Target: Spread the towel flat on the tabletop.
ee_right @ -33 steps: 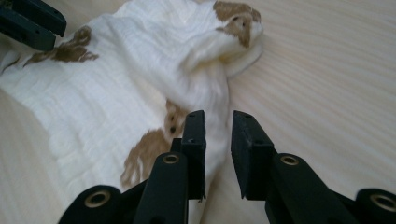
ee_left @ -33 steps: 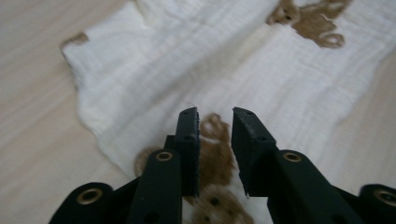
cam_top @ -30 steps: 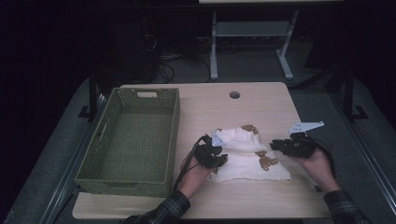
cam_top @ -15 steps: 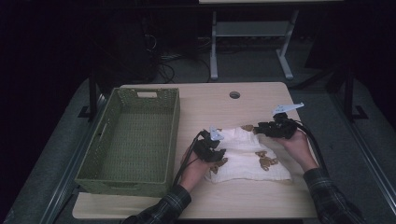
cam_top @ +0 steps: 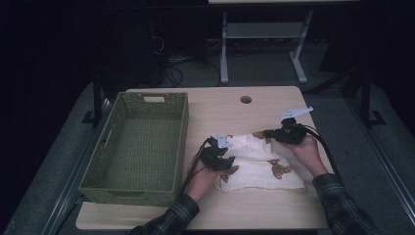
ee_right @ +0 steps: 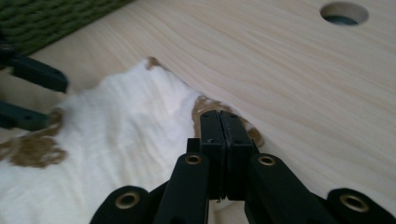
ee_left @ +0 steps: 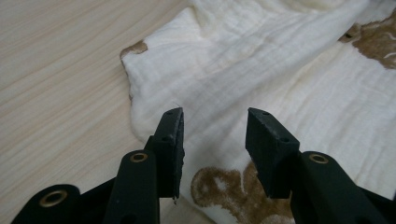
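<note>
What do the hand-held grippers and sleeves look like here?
Both are black. The left hand-held gripper has blocky flat-faced pads on arms with brass-coloured rivets; the right hand-held gripper is built the same. Each carries a pale three-cornered plate on top and trails a black cable. Sleeves are dark plaid.
</note>
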